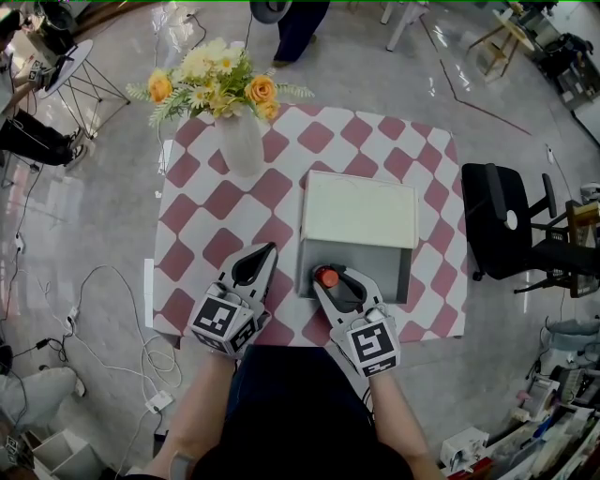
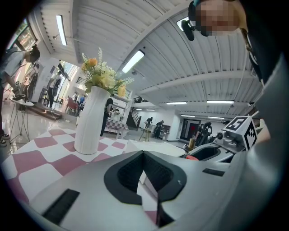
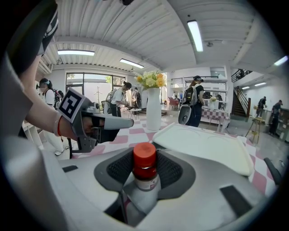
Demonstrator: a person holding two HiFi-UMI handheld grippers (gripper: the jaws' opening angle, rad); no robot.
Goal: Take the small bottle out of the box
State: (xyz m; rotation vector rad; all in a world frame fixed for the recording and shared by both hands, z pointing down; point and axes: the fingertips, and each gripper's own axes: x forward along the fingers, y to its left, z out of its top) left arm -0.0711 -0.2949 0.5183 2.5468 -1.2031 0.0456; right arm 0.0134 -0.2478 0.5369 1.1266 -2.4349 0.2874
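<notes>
An open box (image 1: 405, 277) with grey insides sits on the checkered table, its white lid (image 1: 359, 211) folded back on the far side. The small bottle (image 1: 325, 277) has a red cap and a pale body. My right gripper (image 1: 330, 279) holds it upright at the box's near left corner. In the right gripper view the bottle (image 3: 144, 171) stands between the dark pads (image 3: 174, 169), which press on its sides. My left gripper (image 1: 265, 251) rests left of the box, over the cloth, shut with nothing in it. Its tips (image 2: 143, 155) meet in the left gripper view.
A white vase (image 1: 240, 141) of yellow and orange flowers stands at the table's far left. The pink-and-white cloth (image 1: 202, 202) covers the table. A black office chair (image 1: 511, 225) is to the right, cables (image 1: 103, 319) lie on the floor at left, and a person (image 1: 295, 28) stands beyond the table.
</notes>
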